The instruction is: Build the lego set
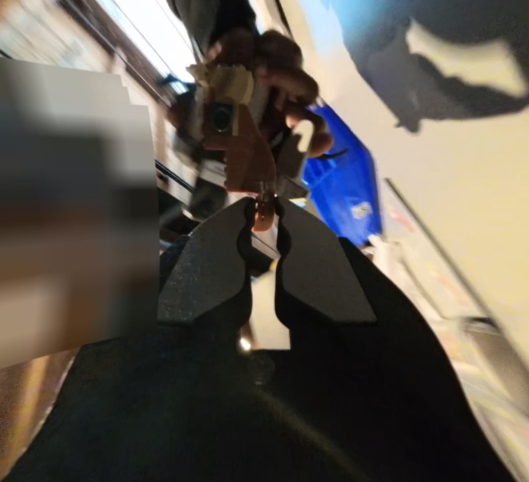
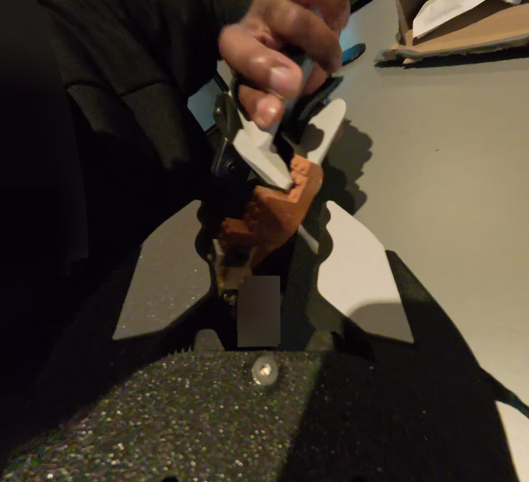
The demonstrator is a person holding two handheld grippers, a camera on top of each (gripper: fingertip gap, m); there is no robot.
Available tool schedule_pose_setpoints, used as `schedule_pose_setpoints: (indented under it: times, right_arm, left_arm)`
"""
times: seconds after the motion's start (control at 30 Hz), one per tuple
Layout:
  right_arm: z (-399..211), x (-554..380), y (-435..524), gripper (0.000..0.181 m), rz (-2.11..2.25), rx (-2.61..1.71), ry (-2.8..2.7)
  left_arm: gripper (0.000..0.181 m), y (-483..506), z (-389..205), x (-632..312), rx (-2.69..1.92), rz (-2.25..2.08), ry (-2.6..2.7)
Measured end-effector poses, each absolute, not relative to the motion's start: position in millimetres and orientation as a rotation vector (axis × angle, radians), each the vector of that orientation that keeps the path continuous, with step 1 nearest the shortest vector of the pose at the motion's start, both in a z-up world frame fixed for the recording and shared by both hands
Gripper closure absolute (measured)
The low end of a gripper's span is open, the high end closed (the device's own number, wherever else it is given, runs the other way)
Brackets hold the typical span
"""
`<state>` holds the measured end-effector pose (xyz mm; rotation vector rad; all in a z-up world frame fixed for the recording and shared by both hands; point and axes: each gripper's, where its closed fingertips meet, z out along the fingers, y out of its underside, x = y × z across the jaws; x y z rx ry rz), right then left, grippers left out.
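A brown lego build (image 2: 269, 216) sits between the fingers of my right gripper (image 2: 266, 211), which is shut on it above the grey table. My left gripper (image 1: 264, 208) is shut on a small orange-brown piece (image 1: 261, 221) at the near end of the same build (image 1: 243, 150). That build has a tan top (image 1: 229, 86) and a black round part (image 1: 220, 120). In the right wrist view the left gripper (image 2: 299, 173) comes in from above, its grey fingers (image 2: 257, 159) pinching the build's far end. A hand (image 2: 286, 25) holds it. Both views are blurred.
A grey table (image 2: 429, 196) lies under the grippers. A cardboard box with paper (image 2: 458, 10) is at its far right. A blue bag (image 1: 343, 179) shows behind the build in the left wrist view. A person's dark clothing (image 2: 114, 68) fills the left side. My left and right fingertips are right by each other.
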<state>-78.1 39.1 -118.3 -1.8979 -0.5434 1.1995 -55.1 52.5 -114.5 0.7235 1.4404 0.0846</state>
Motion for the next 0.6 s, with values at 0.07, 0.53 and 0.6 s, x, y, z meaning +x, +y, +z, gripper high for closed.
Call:
schedule_pose_setpoints:
  times: [0.07, 0.53, 0.6]
  right_arm:
    - [-116, -68, 41, 0.102, 1.196, -1.847, -0.500]
    - [-130, 39, 30, 0.112, 0.682, -1.644, -0.311]
    - [-132, 33, 31, 0.112, 0.654, -1.655, -0.320]
  left_arm:
    - [0.169, 62, -127, -50, 0.594, 0.063, 1.527]
    - [0.169, 73, -188, -12, -0.680, -0.782, 2.005]
    - [0.169, 65, -178, -10, -0.794, -0.902, 1.993]
